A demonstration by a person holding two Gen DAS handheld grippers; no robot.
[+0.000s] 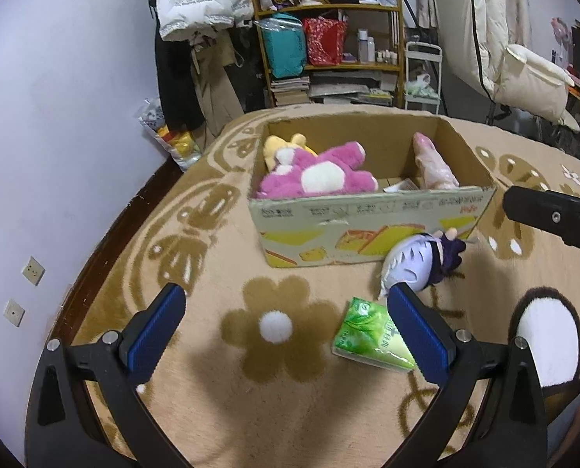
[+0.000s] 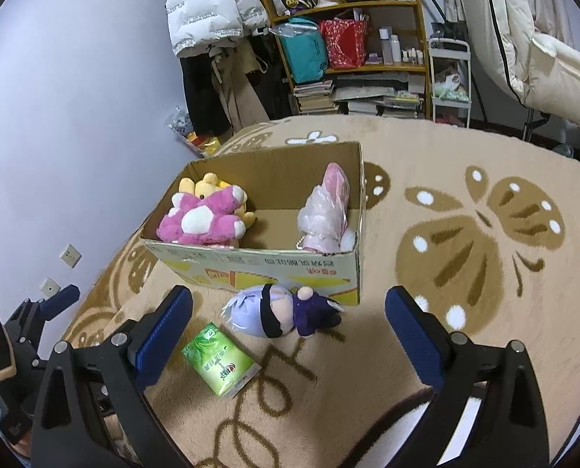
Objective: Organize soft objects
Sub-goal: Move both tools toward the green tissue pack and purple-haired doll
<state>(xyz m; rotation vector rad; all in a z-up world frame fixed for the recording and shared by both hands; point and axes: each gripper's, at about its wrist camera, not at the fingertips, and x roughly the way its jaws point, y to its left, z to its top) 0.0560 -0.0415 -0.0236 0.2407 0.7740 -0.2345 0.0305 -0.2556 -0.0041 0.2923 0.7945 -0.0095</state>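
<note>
A cardboard box (image 1: pixel 368 230) (image 2: pixel 251 265) stands on the patterned rug. Inside it lie a pink plush bear (image 1: pixel 317 171) (image 2: pixel 204 222), a yellow plush (image 1: pixel 286 144) (image 2: pixel 208 187) under it, and a pink bagged toy (image 1: pixel 434 163) (image 2: pixel 327 210). A small doll with pale hair and a purple body (image 1: pixel 422 261) (image 2: pixel 282 312) lies on the rug against the box front. Nearer me lies a green tissue pack (image 1: pixel 372 335) (image 2: pixel 220 358). My left gripper (image 1: pixel 286 327) hovers open over the rug, its right finger beside the pack. My right gripper (image 2: pixel 290 331) is open above the doll.
A shelf (image 2: pixel 348 39) packed with bags, books and bottles stands behind the rug, with coats hanging beside it. A white cart (image 2: pixel 450 78) and a cream padded chair (image 1: pixel 524 58) are at the right. A plastic bag (image 1: pixel 165 132) leans on the wall. A slipper (image 1: pixel 547 335) shows at right.
</note>
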